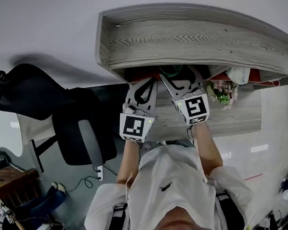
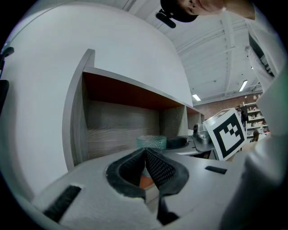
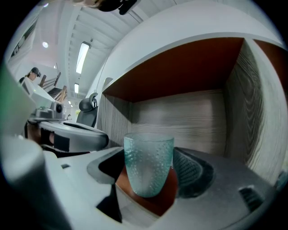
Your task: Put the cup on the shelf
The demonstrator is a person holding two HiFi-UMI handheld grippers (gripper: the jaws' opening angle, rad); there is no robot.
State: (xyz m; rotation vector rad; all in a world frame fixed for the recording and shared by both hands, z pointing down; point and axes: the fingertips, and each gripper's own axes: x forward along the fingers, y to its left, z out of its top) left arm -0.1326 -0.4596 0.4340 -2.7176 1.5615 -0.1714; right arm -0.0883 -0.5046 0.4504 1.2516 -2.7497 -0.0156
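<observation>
The shelf is the big grey wood-grain unit ahead of you, above the table. Both your grippers reach into its left end compartment, which has a red-brown ceiling and floor and a grey back wall.

Your right gripper is the one that matters. It is closed on the cup, with one jaw against each side of it as far as its own view shows. The cup is a pale green dimpled tumbler. It stands upright with its long axis vertical, well inside the compartment, and its base is at or just over the red-brown floor. I cannot tell whether it has touched down.

Your left gripper is closed on nothing, its pads meeting tip to tip. It sits to the left of the cup and nearer to you, pointing toward the cup without touching it.

The next move depends on that base-to-floor gap. Judging by the task, lower the cup straight down until it rests. Then spread the right jaws sideways and pull back toward yourself along the jaw line so neither pad tips the cup.
</observation>
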